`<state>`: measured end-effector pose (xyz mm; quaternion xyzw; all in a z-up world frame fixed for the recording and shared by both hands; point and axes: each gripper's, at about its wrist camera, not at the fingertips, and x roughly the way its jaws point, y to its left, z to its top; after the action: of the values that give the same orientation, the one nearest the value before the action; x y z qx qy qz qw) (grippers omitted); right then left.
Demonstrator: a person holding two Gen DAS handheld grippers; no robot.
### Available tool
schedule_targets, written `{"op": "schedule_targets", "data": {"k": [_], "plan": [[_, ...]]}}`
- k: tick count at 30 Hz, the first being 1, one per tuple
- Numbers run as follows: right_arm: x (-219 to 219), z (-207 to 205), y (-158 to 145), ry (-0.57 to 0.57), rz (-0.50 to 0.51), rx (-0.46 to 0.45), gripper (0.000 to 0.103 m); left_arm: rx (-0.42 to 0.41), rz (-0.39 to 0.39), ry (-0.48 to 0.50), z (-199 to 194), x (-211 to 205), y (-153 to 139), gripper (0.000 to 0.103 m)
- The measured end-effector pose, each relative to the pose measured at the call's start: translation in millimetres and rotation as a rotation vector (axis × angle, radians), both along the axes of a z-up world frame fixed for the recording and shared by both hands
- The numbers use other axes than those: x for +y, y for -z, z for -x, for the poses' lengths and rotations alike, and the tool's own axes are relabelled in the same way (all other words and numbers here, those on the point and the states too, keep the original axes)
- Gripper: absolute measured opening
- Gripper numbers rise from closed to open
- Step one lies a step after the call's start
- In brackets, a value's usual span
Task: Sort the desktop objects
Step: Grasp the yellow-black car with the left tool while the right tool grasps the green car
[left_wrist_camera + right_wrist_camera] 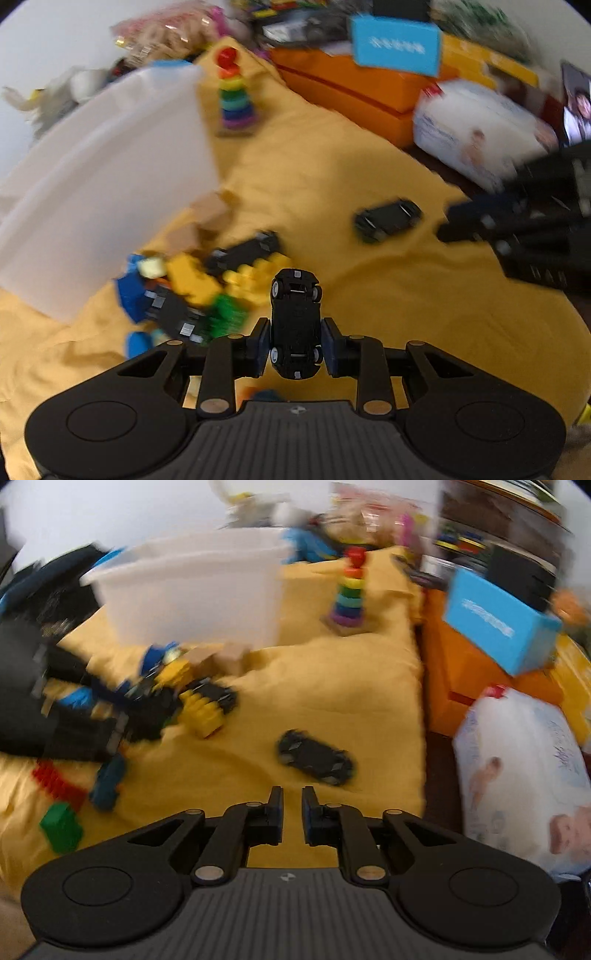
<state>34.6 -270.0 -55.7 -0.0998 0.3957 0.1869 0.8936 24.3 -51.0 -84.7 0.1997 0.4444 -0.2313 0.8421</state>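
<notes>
My left gripper (295,325) is shut on a small black toy car (295,295), held belly-up with its wheels showing and its nose pointing away. It hangs over the yellow cloth (332,155) beside a pile of toy bricks and black cars (207,284). Another black car (388,219) (316,757) lies alone on the cloth. My right gripper (292,798) is shut with nothing between its pads, just short of that car; it also shows blurred in the left wrist view (461,225). A white bin (103,177) (192,598) stands behind the pile.
A rainbow ring stacker (236,92) (351,587) stands behind the bin. An orange box (354,88), a blue box (498,620) and a white wipes pack (524,775) line the cloth's right edge. Red, green and blue bricks (61,825) lie at the near left.
</notes>
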Motion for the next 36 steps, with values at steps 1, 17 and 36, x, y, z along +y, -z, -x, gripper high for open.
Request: {"op": "schedule_targets", "data": {"k": [1, 17, 36], "plan": [[-2, -3, -1, -0.012, 0.011, -0.006, 0.021, 0.01, -0.009, -0.002, 1, -3, 5, 0.034], [33, -28, 41, -0.434, 0.321, -0.176, 0.03, -0.088, -0.145, 0.048, 22, -24, 9, 0.04], [-51, -41, 44, 0.001, -0.543, 0.496, 0.019, 0.303, 0.388, -0.202, -16, 46, 17, 0.028]]}}
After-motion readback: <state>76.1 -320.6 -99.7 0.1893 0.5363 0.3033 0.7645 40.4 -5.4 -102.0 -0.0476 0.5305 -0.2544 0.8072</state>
